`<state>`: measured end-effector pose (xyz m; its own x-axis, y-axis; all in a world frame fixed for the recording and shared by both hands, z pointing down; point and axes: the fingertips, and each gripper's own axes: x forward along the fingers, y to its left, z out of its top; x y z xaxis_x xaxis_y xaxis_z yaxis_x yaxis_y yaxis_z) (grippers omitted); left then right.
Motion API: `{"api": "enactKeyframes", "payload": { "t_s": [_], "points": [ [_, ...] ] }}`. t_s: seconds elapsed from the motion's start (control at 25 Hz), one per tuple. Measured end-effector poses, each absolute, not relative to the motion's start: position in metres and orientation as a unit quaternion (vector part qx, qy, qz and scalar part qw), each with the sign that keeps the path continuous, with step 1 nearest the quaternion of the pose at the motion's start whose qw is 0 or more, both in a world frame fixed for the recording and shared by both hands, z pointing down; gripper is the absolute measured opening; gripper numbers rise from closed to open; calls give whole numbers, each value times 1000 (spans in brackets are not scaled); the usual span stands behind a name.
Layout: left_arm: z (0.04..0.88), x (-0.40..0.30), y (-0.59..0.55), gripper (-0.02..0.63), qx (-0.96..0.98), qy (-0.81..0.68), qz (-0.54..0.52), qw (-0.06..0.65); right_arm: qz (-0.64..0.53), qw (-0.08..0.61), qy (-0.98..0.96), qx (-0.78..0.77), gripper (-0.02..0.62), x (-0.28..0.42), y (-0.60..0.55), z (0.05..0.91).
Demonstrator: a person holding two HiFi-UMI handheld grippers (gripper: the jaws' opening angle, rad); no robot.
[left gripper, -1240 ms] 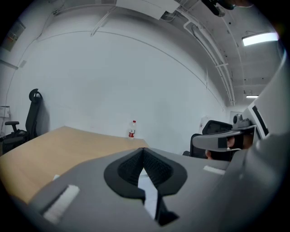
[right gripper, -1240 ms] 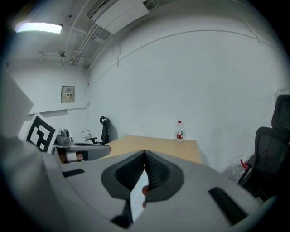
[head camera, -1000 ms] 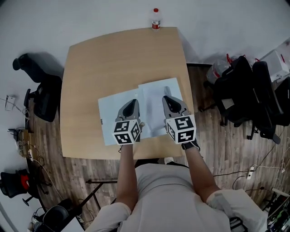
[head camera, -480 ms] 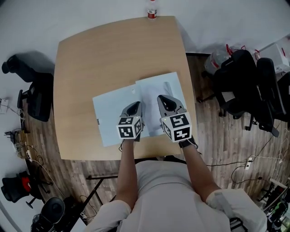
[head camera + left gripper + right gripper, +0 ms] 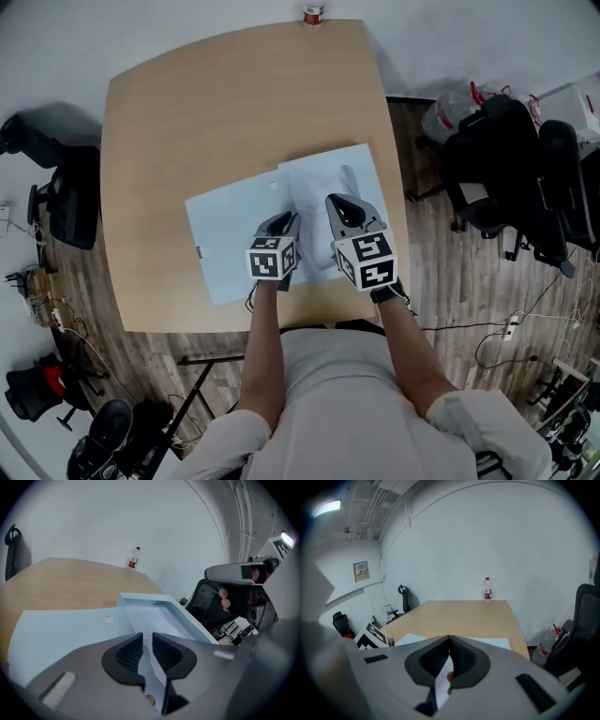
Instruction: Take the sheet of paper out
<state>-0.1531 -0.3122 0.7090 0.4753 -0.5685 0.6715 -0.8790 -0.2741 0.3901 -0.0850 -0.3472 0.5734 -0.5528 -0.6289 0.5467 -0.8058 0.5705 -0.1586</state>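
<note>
Wooden tabletop on plank floor, black chairs beside. Left tongs opening, sheet of paper loose between; right tongs clenched on it.

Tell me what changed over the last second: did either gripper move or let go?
The left gripper has sunk toward the table, and its jaws are opening off the edge of the blue folder, which is still between them. The right gripper dropped slightly. Unchanged: the right jaws stay shut on the sheet of paper, and the folder lies open on the table.
</note>
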Motion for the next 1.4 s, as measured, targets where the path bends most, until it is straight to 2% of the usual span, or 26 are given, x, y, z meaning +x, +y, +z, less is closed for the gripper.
{"api": "enactKeyframes", "payload": {
  "t_s": [0.8, 1.12, 1.4],
  "points": [
    [746, -131, -306, 186, 773, -390, 242, 437, 220, 223, -854, 416, 11, -89, -370, 590],
    [746, -127, -304, 180, 778, -374, 247, 439, 218, 222, -854, 417, 11, -92, -373, 588],
    [746, -124, -304, 83, 781, -373, 247, 436, 214, 220, -853, 421, 12, -88, -372, 585]
  ]
}}
